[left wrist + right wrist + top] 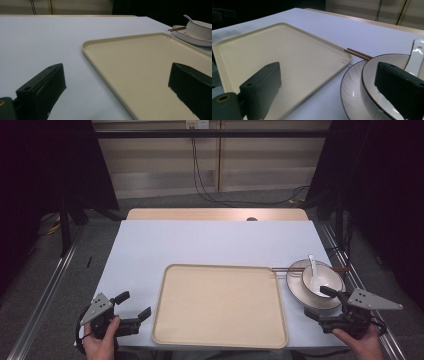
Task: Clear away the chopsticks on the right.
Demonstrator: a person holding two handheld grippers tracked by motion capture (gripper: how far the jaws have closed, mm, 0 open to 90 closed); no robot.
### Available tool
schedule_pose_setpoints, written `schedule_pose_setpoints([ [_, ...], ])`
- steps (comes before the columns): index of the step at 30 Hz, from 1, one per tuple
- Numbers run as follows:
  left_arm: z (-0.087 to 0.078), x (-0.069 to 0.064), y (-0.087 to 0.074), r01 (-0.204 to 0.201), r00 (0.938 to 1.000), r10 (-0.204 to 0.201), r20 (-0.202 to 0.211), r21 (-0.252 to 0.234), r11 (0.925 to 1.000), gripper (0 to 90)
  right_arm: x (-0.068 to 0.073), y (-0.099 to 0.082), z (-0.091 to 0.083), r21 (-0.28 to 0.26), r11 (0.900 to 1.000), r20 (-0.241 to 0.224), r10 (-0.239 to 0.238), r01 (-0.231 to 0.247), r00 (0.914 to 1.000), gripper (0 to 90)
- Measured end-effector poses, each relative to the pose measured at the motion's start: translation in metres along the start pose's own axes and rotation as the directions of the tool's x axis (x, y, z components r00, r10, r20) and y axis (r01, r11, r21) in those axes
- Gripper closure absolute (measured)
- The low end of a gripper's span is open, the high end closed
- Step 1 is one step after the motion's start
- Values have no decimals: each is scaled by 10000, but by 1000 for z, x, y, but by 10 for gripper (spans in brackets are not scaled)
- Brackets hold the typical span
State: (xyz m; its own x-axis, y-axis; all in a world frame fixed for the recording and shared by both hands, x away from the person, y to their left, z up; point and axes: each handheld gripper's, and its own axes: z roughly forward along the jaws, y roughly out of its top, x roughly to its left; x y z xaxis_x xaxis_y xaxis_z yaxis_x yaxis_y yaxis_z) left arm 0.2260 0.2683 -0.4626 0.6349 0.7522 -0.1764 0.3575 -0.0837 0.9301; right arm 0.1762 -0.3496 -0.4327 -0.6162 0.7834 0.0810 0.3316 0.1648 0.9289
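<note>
Hovering beside bowl [322, 280] with right tongs [324, 303] spread, left tongs [133, 304] spread too; glazed, slippery, breakable (probably ceramic), best pinched at rim.

A: Where does the high view sit?

B: Above the near side of the table [150, 240], looking forward and down over the whole top.

A: And the left gripper view?

B: Low at the near left corner, close to the cloth, facing across the tray [140, 65] toward the bowl [200, 28] far off.

A: The right gripper view?

B: Low at the near right, close to the bowl [372, 75], facing left across the tray [287, 55]. All three share the tray and bowl.
</note>
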Motion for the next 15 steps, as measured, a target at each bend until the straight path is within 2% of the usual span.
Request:
schedule_pose_setpoints([
  [2,0,0,0,-4,10000,4,36,-2,10000,10,0,1,-1,-67,9999,-89,-115,114,9999,69],
  [5,-1,0,0,-23,10000,23,-8,14,10000,10,0,1,-3,-66,9999,-7,-90,90,10000,63],
  [7,-1,0,0,17,10000,-17,-39,-38,10000,10,-4,2,-3,-59,10000,-115,-38,37,9999,72],
  [8,-1,0,0,-11,10000,11,-31,-27,10000,10,-7,4,-5,31,10000,-289,14,-13,9996,67],
  [11,-1,0,0,18,10000,-18,-40,-83,10000,10,-12,7,-7,19,10000,-384,7,-6,9993,65],
  [12,-1,-1,0,22,10000,-23,-49,-94,10000,10,-17,11,-10,-37,10000,-629,-49,47,9980,103],
  [13,-1,-1,0,22,10000,-23,-49,-94,10000,10,-21,13,-11,-21,10000,-751,-98,97,9971,102],
  [15,-2,0,0,61,10000,-62,-64,-141,9999,10,-24,15,-12,17,9999,-770,-148,150,9969,107],
])
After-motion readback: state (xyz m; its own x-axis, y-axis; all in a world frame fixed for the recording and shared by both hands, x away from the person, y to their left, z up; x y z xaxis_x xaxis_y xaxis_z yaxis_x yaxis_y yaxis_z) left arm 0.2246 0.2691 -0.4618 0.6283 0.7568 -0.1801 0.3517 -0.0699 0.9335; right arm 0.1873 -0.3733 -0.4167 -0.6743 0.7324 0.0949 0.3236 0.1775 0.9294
